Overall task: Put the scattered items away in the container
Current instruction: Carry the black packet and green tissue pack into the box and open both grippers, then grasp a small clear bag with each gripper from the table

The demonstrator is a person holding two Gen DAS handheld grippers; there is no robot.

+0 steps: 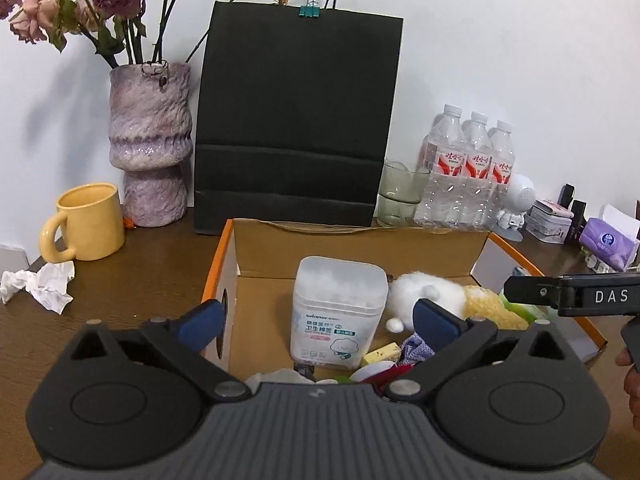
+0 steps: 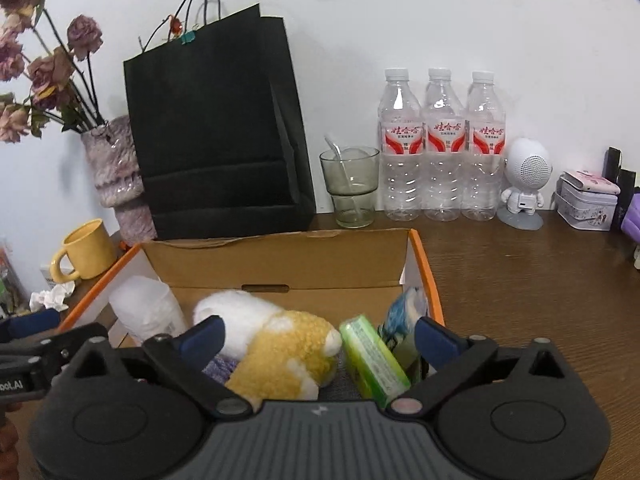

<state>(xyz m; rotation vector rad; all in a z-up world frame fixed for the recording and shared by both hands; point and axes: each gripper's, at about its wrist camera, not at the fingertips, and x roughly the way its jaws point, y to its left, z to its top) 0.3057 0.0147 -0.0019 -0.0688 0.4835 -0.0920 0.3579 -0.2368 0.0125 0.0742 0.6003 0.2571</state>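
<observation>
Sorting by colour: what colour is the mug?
Yellow mug, clearest in the left wrist view.

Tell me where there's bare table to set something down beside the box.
Bare wood lies right of the cardboard box, in front of the water bottles and tin. The left side is crowded: yellow mug, crumpled tissue, vase.

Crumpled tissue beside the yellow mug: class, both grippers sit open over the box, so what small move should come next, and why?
Probably swing the left gripper toward the crumpled tissue. It lies outside the cardboard box, on the table by the yellow mug, and the open jaws hold nothing.
</observation>
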